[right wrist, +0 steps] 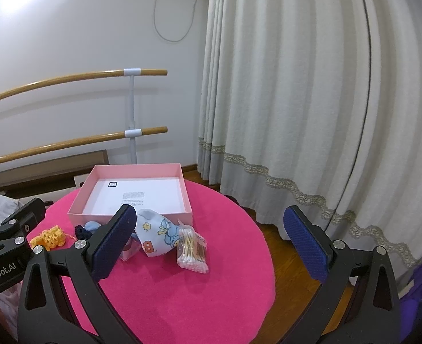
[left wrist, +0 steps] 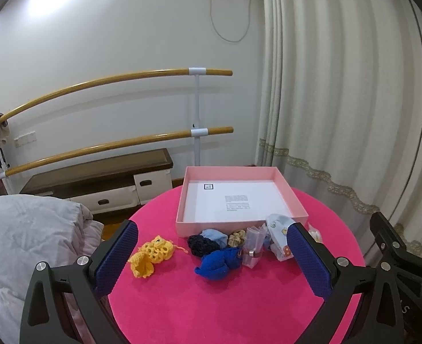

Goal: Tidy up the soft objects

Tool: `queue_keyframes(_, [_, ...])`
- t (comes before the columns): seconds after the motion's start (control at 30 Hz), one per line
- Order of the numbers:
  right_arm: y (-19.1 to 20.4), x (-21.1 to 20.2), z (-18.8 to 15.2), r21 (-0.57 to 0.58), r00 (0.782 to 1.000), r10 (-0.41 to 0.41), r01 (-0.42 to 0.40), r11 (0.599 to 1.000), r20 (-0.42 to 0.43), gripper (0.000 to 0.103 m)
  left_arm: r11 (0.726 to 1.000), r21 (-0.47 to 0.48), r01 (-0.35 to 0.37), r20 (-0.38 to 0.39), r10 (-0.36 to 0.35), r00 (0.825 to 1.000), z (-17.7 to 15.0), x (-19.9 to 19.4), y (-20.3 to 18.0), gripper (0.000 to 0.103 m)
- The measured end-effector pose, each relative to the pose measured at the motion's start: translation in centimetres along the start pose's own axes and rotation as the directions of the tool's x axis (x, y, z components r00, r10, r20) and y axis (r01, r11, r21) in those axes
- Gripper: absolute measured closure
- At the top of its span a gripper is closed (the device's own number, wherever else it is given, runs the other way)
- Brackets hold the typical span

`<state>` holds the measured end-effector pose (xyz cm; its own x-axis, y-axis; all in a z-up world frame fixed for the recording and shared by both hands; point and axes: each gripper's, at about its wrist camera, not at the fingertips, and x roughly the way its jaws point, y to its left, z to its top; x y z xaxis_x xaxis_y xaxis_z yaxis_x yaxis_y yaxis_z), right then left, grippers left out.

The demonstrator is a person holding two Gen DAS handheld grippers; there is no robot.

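An open pink box (left wrist: 182,200) (right wrist: 76,209) with a white floor stands at the far side of a round pink table (left wrist: 211,301) (right wrist: 225,272). In front of it lie a yellow crochet piece (left wrist: 150,255) (right wrist: 50,236), a dark navy knit (left wrist: 202,245), a royal blue knit (left wrist: 218,263), a light blue cloth (left wrist: 215,235), a beige scrunchie (left wrist: 237,236), a clear packet (left wrist: 252,246), a cartoon-print cloth (left wrist: 278,229) (right wrist: 159,235) and a bag of cotton swabs (right wrist: 192,250). My left gripper (left wrist: 212,253) is open above the pile. My right gripper (right wrist: 208,240) is open near the swabs.
A bed with grey bedding (left wrist: 24,243) lies left of the table. Wooden ballet bars (left wrist: 110,143) and a low dark cabinet (left wrist: 101,177) stand along the back wall. Curtains (right wrist: 297,100) hang at the right over a wood floor (right wrist: 276,243).
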<state>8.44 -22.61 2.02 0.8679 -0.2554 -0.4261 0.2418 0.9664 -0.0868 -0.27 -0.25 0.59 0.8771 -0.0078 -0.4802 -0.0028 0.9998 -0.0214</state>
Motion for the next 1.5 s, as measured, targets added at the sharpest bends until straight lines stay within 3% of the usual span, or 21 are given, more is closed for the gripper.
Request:
queue_keyframes(0.9, [-0.1, 0.2, -0.3, -0.005, 1.0, -0.001, 0.001, 1.0, -0.016, 0.0, 1.0, 0.006, -0.004, -0.033, 0.004, 0.999, -0.2, 0.5, -0.1, 0.0])
queue_keyframes(1.2, [0.5, 1.4, -1.6, -0.029, 0.997, 0.004, -0.007, 1.0, -0.082, 0.0, 1.0, 0.013, -0.02, -0.122, 0.022, 0.992, -1.3, 2.4, 0.1, 0.0])
queue_keyframes(1.5, [1.4, 4.1, -4.3, -0.057, 0.975, 0.008, -0.021, 0.998, -0.22, 0.0, 0.999, 0.029, -0.026, -0.262, 0.032, 0.965, -2.6, 5.9, 0.1, 0.0])
